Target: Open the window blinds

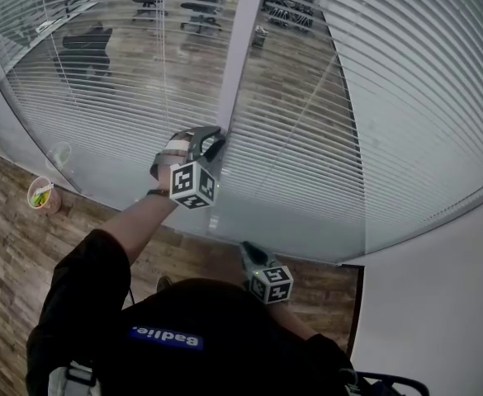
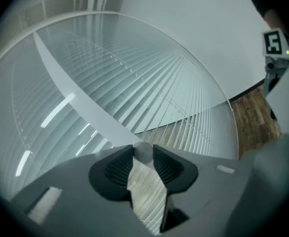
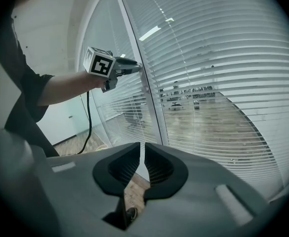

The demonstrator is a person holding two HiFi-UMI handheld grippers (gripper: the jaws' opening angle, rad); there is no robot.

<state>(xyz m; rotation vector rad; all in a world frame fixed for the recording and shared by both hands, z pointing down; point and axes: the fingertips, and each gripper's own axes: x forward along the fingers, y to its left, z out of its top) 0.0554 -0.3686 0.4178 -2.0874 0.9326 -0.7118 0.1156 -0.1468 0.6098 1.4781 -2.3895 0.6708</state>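
**One knob, dead ahead of the left jaws**

Two grippers up, but only one matters right now. I've got the left gripper raised at the pale upright post between the two panels of blinds. In the left gripper view its jaws are pinched on a small round grey knob right at their tips, pads touching both sides. The knob sticks out of the post straight toward the gripper, so its axis runs along the line the gripper points. My guess is the next bit is a wrist roll, not a pull. The slats run level and I can see through them, so they look partly tilted open. The right gripper hangs low by my body, well apart from the post, jaws nearly together on nothing.
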